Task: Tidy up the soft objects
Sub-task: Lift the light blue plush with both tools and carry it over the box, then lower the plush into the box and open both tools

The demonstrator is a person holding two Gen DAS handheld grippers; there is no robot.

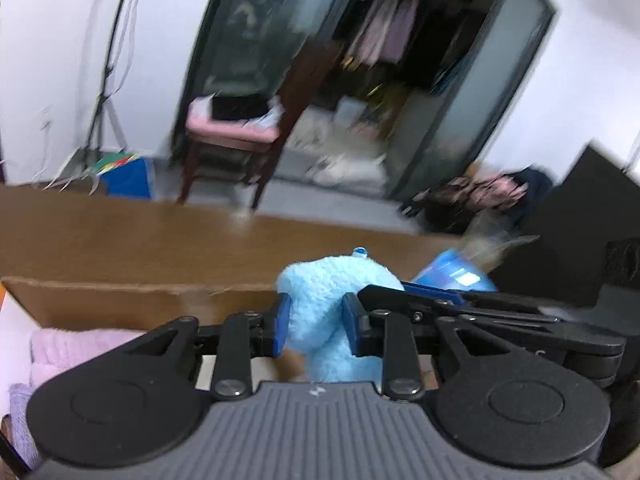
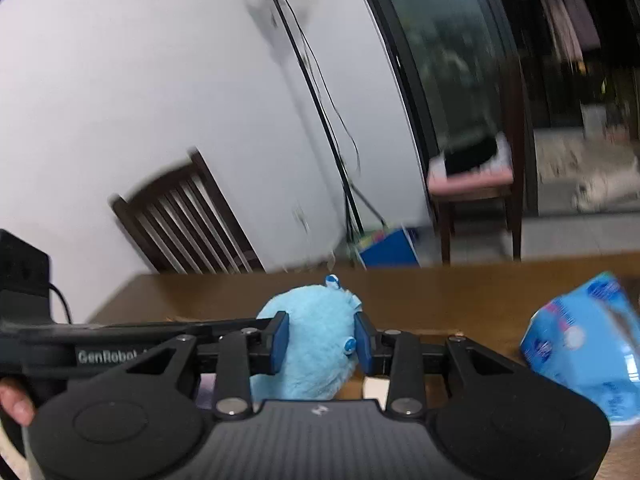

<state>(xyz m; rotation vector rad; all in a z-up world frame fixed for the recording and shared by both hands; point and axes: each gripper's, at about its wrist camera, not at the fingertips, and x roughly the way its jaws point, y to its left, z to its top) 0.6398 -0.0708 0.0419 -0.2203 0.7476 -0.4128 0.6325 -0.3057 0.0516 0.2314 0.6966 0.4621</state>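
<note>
A light-blue plush toy is pinched from both sides at once: the left tongs squeeze its fuzzy body between their blue pads, and the right tongs clamp it the same way, pads pressed into the fur. The toy is held above the brown desk, with a small blue-and-white knob sticking up from its top. In the right wrist view a blue button-like eye shows beside the right-hand pad.

Seen from the left wrist, the right tongs' black linkage crosses just behind the toy. Below and to the left sits an open cardboard box holding pink knitted fabric and a bit of lilac knit.

A blue plastic pack, blurred, lies on the desk to the right of the toy.

Beyond the desk stand a dark wooden chair with a pink cushion, a slatted chair back against the white wall, and an open wardrobe with hanging clothes.
</note>
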